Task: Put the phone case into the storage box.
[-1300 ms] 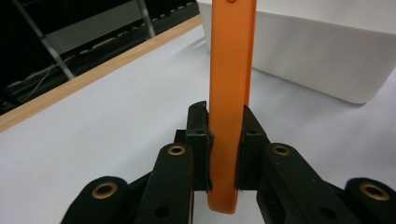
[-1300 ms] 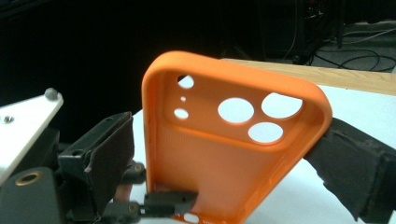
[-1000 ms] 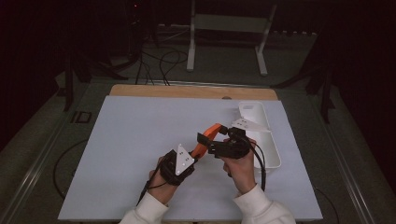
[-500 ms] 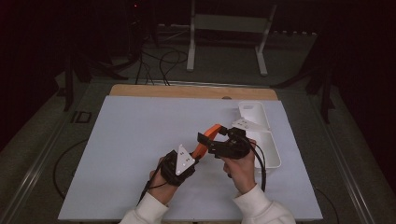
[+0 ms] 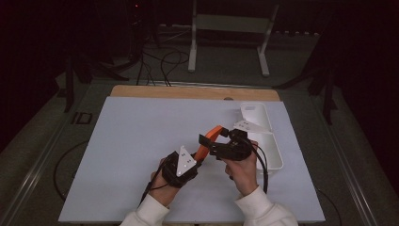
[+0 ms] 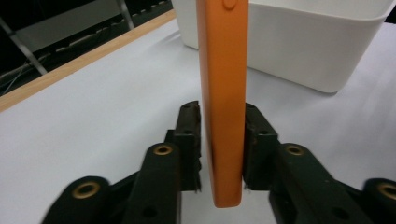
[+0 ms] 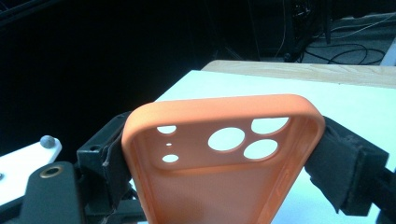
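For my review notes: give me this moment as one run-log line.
left gripper: jaws just opening, either side of orange phone case edge | right gripper: shut across case width | white tray: behind, untouched

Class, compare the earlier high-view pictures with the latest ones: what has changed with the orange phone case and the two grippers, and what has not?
The left gripper has just been opening its jaws, with the orange phone case between them. The right gripper grips the case across its width as before. Hands, case and white tray stayed in place.
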Demonstrator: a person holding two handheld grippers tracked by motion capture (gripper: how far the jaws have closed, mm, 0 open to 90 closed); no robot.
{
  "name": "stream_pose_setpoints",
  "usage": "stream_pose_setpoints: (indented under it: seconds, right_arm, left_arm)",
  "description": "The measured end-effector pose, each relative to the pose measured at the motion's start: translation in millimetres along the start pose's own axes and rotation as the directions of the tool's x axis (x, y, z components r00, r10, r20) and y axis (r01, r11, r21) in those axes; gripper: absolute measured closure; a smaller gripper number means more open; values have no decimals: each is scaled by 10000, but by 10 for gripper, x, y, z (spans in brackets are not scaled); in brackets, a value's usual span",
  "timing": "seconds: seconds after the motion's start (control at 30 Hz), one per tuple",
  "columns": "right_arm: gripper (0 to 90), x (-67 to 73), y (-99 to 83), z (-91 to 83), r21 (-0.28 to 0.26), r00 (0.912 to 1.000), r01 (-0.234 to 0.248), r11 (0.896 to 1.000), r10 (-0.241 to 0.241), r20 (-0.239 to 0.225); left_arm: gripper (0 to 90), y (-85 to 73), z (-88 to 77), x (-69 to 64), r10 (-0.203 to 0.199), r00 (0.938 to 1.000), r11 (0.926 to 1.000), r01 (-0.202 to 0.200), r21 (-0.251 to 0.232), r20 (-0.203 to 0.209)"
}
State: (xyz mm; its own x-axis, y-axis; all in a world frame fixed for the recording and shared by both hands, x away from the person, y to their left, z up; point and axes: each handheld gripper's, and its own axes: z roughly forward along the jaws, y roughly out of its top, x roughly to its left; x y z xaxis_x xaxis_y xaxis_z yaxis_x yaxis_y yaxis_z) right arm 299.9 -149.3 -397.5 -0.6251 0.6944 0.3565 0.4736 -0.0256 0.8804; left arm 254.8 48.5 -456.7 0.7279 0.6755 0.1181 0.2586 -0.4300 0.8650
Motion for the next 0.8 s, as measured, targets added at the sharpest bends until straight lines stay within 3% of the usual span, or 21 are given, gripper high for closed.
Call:
stream_pose_setpoints:
  seconds: [0.2, 0.27, 0.37, 0.5, 0.8]
  right_arm:
    - [165, -1, -7, 1, 22, 10000, 38, 10000, -38, 37]
    - [165, 0, -8, 0, 22, 10000, 36, 10000, -36, 46]
    - [165, 0, -8, -1, 14, 10000, 41, 10000, -41, 69]
    - [165, 6, -10, 1, 24, 9999, 51, 10000, -51, 87]
    - [165, 20, -17, 13, 42, 9999, 106, 9999, -107, 89]
  left_arm:
    - [508, 9, -2, 32, -313, 9992, 9995, 311, 61, 230]
    - [415, 12, -3, 32, -423, 9991, 9991, 423, 15, 20]
    - [340, 18, -13, 44, -593, 9982, 9982, 592, -101, -26]
    - [152, 31, -19, 69, -892, 9960, 9959, 892, -133, 14]
    - [29, 49, -48, 108, -997, 9950, 9947, 999, -251, 89]
